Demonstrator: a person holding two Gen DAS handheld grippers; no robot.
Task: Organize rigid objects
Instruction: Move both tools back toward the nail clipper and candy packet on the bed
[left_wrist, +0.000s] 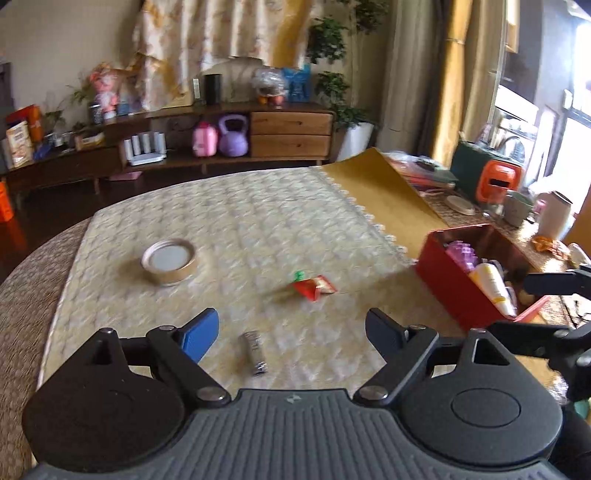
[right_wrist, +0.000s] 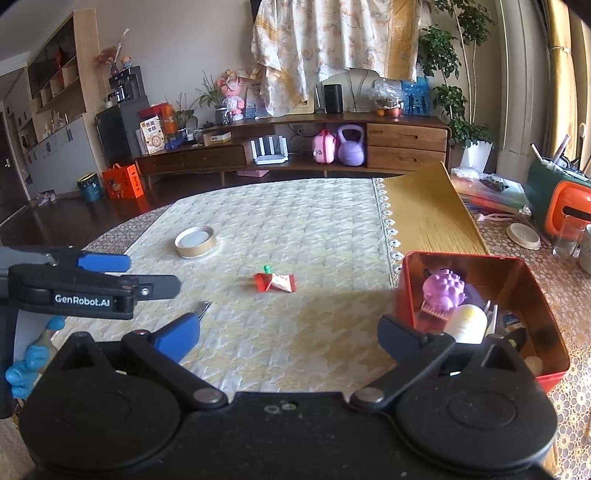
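Both grippers spread wide and empty over the cloth.
Left gripper (left_wrist: 291, 334) hangs above the small tube (left_wrist: 255, 353): light, stiff, likely slick, best pinched across its middle. Right gripper (right_wrist: 288, 334) is beside the red box (right_wrist: 532, 306); lid (left_wrist: 169, 261) and packet (left_wrist: 314, 286) lie loose farther out.
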